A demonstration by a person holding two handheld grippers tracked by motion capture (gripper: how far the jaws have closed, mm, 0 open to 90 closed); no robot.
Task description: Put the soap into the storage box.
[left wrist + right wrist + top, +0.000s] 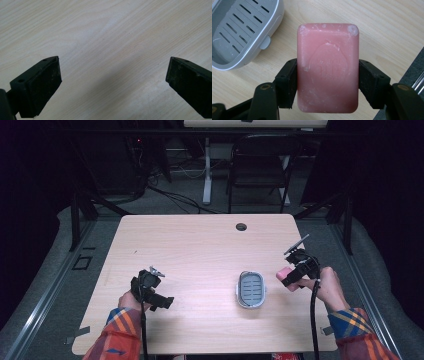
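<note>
The right gripper [327,82] has its jaws pressed on both long sides of a pink soap bar [327,67], held above the table [200,250] just right of the grey soap dish [250,289]. The left gripper [112,80] hangs over bare wood, jaws wide apart and holding nothing.

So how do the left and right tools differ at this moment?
The left tool is open, nothing between its jaws, while the right tool is shut on the pink soap bar. The left is over bare table; the right is beside the grey soap dish. Both are hand-held, with black jaws.
</note>
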